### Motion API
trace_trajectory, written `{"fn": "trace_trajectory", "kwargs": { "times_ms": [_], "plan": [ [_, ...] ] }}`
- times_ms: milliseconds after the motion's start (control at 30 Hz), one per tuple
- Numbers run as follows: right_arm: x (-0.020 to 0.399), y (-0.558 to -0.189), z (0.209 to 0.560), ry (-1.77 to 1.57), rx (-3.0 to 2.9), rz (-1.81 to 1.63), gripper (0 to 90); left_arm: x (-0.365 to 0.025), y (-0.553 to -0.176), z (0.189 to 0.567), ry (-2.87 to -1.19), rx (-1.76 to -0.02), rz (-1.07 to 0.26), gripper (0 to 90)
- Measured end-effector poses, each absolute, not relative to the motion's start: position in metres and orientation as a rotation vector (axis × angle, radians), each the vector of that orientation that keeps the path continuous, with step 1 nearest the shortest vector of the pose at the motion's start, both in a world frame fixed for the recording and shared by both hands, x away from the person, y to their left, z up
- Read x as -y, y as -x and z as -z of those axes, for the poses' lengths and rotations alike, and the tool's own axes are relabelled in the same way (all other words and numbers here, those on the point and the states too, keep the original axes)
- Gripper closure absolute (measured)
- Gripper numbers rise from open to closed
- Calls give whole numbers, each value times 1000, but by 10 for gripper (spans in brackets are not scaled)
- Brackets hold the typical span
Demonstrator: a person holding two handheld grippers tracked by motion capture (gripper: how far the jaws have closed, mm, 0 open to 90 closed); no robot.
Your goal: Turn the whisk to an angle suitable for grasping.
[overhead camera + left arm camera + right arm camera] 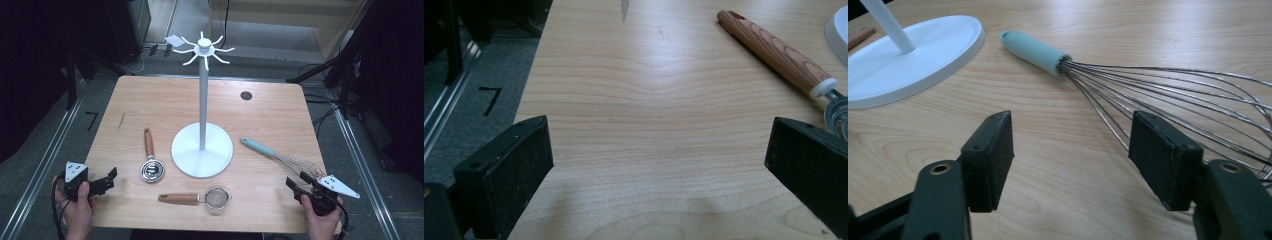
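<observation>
The right gripper (1070, 160), jaws apart and empty, hovers beside the whisk (285, 159) lying on the worktop (150, 100) right of the white hanging stand (202, 150); gripping its teal handle, not the wires, looks surest. The left gripper (659, 150) gapes wide, empty.

Stand (202, 150): white all over, round base, pole and hooked top. Landmark for the rest.
Table (150, 100): pale wood with wavy grain; one dark round spot beyond the stand, to its right.
Whisk (280, 156), right of the stand: light teal handle, silver wires.
Scoop (150, 162), left of the stand: reddish-brown striped wood handle, white collar, shiny steel bowl.
Strainer (200, 198), in front of the stand: brown wood handle, grey mesh.
Left gripper (106, 181) and right gripper (296, 182): black jaws, grey plates.
</observation>
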State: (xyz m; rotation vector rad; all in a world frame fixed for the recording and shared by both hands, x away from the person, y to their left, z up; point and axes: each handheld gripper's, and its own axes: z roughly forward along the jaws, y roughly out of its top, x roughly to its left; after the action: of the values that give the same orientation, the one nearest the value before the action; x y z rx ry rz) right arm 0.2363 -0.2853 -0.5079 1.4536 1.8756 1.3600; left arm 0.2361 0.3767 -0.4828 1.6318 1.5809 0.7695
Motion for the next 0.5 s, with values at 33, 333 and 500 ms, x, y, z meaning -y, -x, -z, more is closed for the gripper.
{"fn": "trace_trajectory", "kwargs": {
  "times_ms": [33,333,500],
  "plan": [
    [285,-236,507,-1458,-1882,-1361,329,-377,-236,483,-1634,-1581,-767,0],
    [279,-234,488,-1297,-2035,-1274,313,-376,-238,483,-1634,-1593,-781,0],
    [264,-240,467,-1156,-2156,-1080,381,-377,-237,483,-1622,-1590,-775,0]
  ]
}}
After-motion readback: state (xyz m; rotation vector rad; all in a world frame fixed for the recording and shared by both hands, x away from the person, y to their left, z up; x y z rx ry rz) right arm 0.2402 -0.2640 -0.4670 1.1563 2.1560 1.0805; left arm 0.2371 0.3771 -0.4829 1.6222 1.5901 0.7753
